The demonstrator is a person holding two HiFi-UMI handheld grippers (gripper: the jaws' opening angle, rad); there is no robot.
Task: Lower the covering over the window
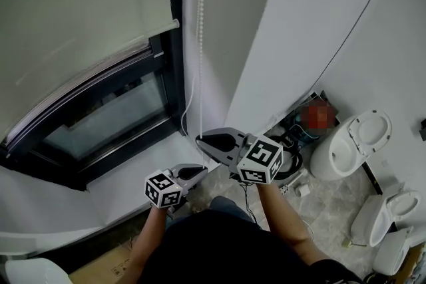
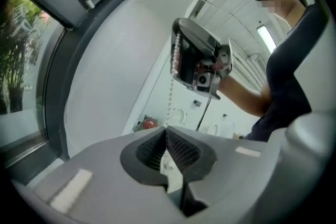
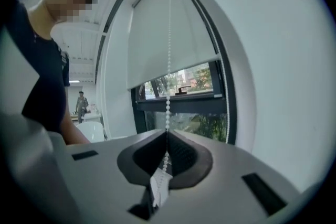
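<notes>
The pale roller blind [image 1: 73,3] covers the upper part of the dark-framed window [image 1: 120,116]; its bottom bar hangs above the open glass. The white bead chain [image 1: 200,23] drops along the wall to the right of the frame. My right gripper [image 1: 200,140] is shut on the chain, and in the right gripper view the beads [image 3: 168,86] run straight down from the blind [image 3: 168,34] into its closed jaws [image 3: 167,131]. My left gripper [image 1: 204,169] sits just below it, also shut on the chain [image 2: 170,92], which enters its jaws [image 2: 166,128] from the right gripper [image 2: 176,52] above.
A white sill [image 1: 113,189] runs under the window. Two toilets [image 1: 353,140] [image 1: 393,209] stand on the floor at the right, with cables and small items [image 1: 293,143] near the wall. A cardboard box [image 1: 100,269] lies at the lower left.
</notes>
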